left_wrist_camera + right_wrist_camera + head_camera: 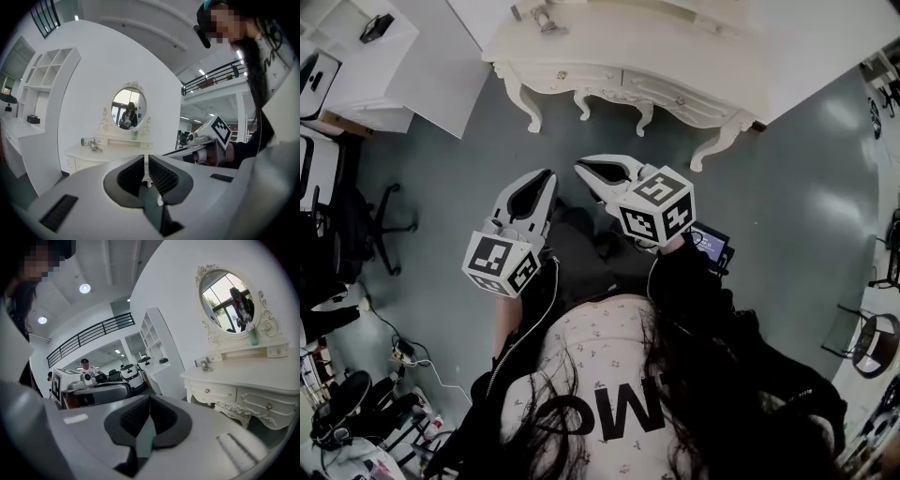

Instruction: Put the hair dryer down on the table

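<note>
Both tongs are empty: left gripper (pixel 146 161) jaws a narrow slit apart, right gripper (pixel 149 400) jaws closed. Hair dryer (pixel 90 142) lies on the table (pixel 262 369), left end; I judge placement complete, so I hold both grippers clear.

**Dressing table ahead, both grippers short of it**

Ahead, against the wall: dressing table (pixel 675 66), mirror (pixel 129 108) upright on its back edge, cup (pixel 135 136) at the mirror's lower right. On the tabletop's left end: hair dryer (pixel 90 142), well apart from both grippers. Left of the table, along the wall: shelf unit (pixel 47 89). Before the table, above the floor (pixel 441 141): left gripper (pixel 547 178) and right gripper (pixel 583 169), side by side, tips near each other. Far left on the floor: office chair (pixel 380 225).
</note>
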The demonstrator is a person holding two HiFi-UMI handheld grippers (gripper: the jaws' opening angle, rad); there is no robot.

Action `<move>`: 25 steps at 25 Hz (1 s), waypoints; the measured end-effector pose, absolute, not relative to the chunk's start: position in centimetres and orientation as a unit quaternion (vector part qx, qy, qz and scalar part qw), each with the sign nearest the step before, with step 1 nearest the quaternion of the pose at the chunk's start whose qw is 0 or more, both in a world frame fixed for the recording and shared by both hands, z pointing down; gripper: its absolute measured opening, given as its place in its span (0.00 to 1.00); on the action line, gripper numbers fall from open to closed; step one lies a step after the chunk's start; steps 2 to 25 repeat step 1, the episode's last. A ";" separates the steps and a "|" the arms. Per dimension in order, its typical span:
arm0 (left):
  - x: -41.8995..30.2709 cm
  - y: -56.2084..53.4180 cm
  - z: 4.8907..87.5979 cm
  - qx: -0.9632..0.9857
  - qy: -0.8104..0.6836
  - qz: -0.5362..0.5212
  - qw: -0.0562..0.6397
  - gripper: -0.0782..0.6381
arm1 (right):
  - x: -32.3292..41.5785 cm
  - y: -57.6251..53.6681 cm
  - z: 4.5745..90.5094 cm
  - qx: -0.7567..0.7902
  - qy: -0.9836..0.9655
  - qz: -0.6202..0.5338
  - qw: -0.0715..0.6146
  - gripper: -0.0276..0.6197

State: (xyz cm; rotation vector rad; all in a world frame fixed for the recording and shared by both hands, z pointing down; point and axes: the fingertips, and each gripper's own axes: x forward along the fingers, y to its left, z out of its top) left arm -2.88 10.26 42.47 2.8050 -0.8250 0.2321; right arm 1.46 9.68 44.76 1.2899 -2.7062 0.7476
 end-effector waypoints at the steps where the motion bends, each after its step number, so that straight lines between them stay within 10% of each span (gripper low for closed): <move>1: -3.1 10.2 42.5 0.950 -0.283 0.077 0.103 0.13 | 1.3 9.6 44.8 0.416 -0.877 0.240 0.027 0.06; 25: -3.1 10.2 42.5 0.950 -0.283 0.077 0.103 0.13 | 1.3 9.6 44.8 0.416 -0.877 0.240 0.027 0.06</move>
